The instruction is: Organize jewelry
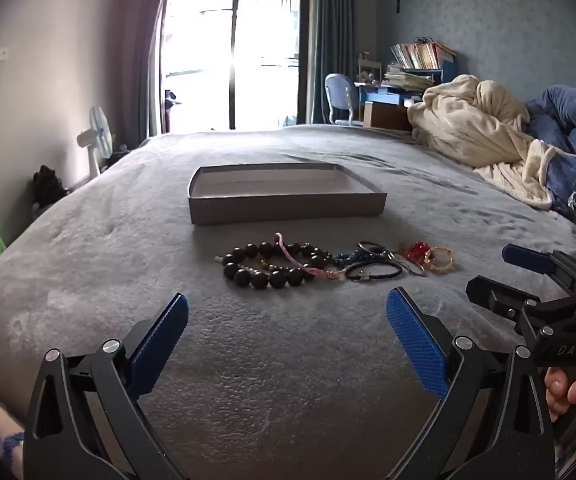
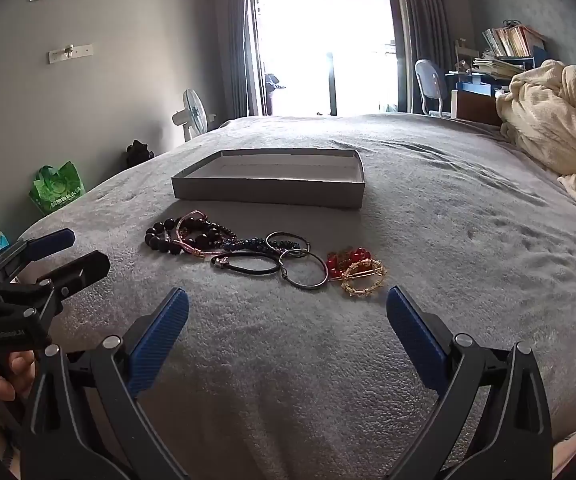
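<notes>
We're right at the start here: nothing is picked up yet, by our reading. Our left tool [image 1: 287, 312] sits low in the frame with its blue pads spread wide and nothing between them, and the right tool [image 2: 287, 308] is spread just as wide, also empty. Both hover above the grey bed [image 1: 248, 360], short of the jewelry.

The jewelry lies in a loose row at the middle of the frame: a dark bead bracelet [image 1: 266, 266] with a pink cord bracelet [image 1: 300, 258] draped across it, a black cord loop [image 1: 373, 270], a dark metal bangle [image 2: 303, 269], red beads [image 2: 346, 258] and a gold wire ring [image 2: 363, 276] touching them. Several pieces overlap.

Just behind the row, upper middle of the frame, stands the shallow grey box [image 1: 288, 208], open and, as far as we can see, with nothing in it.

Next move, we judge: come down on one outlying piece, probably the gold one, and pinch it cleanly without dragging its neighbours.
</notes>
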`<act>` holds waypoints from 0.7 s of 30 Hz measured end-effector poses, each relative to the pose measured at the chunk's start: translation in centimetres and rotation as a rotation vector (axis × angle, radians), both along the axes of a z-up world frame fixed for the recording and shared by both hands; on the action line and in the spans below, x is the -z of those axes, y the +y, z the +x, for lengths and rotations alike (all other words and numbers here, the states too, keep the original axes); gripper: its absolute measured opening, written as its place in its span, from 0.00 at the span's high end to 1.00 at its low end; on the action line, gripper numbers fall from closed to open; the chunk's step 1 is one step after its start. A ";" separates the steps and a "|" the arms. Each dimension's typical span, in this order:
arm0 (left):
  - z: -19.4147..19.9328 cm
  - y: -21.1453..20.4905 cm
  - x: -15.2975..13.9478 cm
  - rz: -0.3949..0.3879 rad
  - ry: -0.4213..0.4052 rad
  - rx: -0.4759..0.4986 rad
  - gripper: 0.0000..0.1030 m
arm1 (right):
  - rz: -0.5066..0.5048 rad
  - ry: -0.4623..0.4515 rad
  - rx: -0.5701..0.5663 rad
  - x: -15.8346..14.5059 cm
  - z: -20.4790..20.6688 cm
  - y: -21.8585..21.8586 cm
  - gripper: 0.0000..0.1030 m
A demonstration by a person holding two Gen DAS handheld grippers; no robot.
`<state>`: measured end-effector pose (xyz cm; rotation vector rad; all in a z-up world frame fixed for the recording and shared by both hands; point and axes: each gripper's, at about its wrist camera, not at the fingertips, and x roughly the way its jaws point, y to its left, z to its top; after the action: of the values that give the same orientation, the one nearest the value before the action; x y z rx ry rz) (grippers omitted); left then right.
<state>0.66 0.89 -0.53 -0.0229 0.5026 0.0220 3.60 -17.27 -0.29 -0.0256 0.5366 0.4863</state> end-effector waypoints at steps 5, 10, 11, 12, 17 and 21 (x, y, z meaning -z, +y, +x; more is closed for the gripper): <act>-0.2 -0.3 0.1 0.004 -0.003 0.002 0.05 | -0.001 0.001 0.000 -0.1 0.0 -0.1 0.05; -0.3 -0.1 0.3 0.003 -0.002 -0.003 0.05 | -0.001 0.002 0.001 -0.1 0.0 -0.1 0.05; -0.3 0.0 0.4 0.003 -0.002 -0.003 0.05 | -0.001 0.002 0.001 -0.1 0.0 -0.1 0.05; -0.3 0.0 0.4 0.003 -0.002 -0.001 0.05 | -0.001 0.002 0.001 -0.1 0.0 -0.1 0.05; 0.0 -0.5 0.4 0.009 0.003 0.006 0.05 | 0.000 0.001 0.001 0.0 0.0 -0.1 0.05; 0.0 -0.5 0.3 0.009 0.006 0.004 0.05 | -0.001 0.002 0.000 0.0 0.0 -0.1 0.05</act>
<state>0.66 0.35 -0.84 -0.0131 0.5082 0.0199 3.58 -17.39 -0.25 -0.0260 0.5393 0.4858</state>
